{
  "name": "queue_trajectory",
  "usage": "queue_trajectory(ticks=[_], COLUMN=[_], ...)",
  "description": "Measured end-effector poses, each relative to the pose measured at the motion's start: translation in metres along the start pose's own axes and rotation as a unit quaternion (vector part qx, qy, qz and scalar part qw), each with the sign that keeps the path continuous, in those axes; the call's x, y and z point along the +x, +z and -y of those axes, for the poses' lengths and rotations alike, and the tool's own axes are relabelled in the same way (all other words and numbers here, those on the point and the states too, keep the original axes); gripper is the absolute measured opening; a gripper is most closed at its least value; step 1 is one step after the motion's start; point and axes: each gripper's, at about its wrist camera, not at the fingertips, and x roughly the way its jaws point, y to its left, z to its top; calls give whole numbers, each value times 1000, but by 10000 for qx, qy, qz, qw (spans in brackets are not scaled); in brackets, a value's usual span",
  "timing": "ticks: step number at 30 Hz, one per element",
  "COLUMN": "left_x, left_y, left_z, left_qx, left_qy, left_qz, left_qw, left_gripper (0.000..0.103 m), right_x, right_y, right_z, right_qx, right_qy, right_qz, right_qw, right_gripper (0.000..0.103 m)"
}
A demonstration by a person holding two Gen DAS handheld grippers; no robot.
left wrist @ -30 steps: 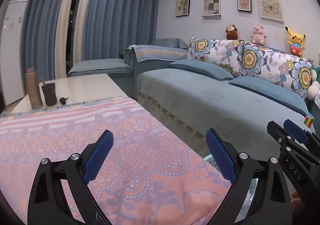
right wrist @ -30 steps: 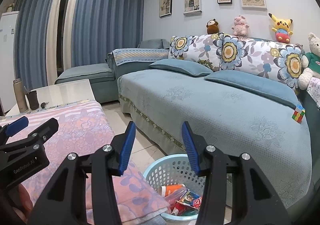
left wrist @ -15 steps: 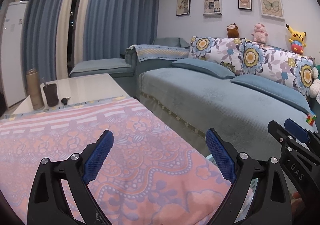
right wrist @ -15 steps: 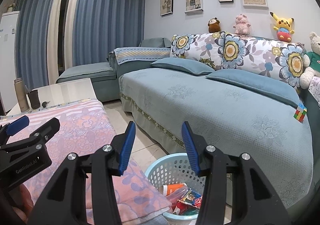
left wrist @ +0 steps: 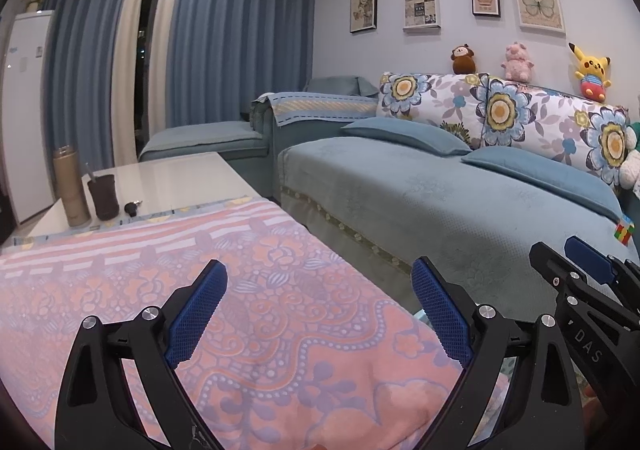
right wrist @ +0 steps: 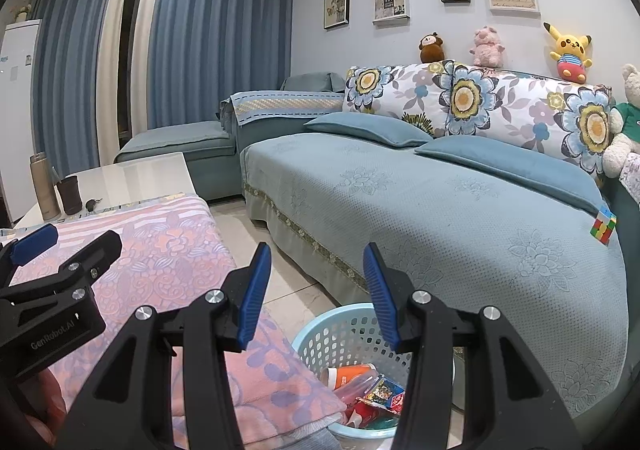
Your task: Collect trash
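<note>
— Where was the trash?

— In the pale blue perforated basket (right wrist: 340,334) on the tiled floor (right wrist: 280,274), in the gap between the table and the sofa. Inside lay an orange-and-white cup (right wrist: 347,374) on its side, a pink tube-like piece and some colourful printed wrappers (right wrist: 382,394), heaped together.

— And the grippers?

— The right gripper (right wrist: 316,286) hovered above the basket's near rim with its blue-padded fingers (right wrist: 252,298) apart and nothing between them. The left gripper (left wrist: 318,310) was over the pink floral cloth (left wrist: 260,290) covering the near part of the table, its fingers (left wrist: 196,314) spread wider, also holding nothing. Each gripper showed at the edge of the other's view, side by side.

— What else sat on the table?

— At the far, uncovered end of the white table (left wrist: 168,177) stood a tall tan flask (left wrist: 71,185), just beside it a dark cup (left wrist: 103,195) with a stick in it, and near that a small bunch of keys (left wrist: 132,206).

— Beyond that?

— A blue-grey sofa (right wrist: 440,217) with two blue cushions and floral back pillows. A colour cube (right wrist: 603,225) lay near its right end. Plush toys lined the top of the backrest: a brown monkey (right wrist: 431,46), a pink pig (right wrist: 486,45) and a yellow one (right wrist: 568,51). Framed pictures hung on the wall, and blue curtains (right wrist: 220,33) covered the far window.
</note>
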Motion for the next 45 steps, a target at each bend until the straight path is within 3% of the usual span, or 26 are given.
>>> queue_trajectory(ticks=[45], left_x=[-2], left_y=[2], left_z=[2], left_qx=[89], left_qy=[81], left_qz=[35], left_qw=[9999], left_gripper=[95], right_x=[5], right_y=[-2], right_z=[-5], right_qx=[-51], right_qy=[39], right_qz=[-24], right_qw=[10000], right_gripper=[44])
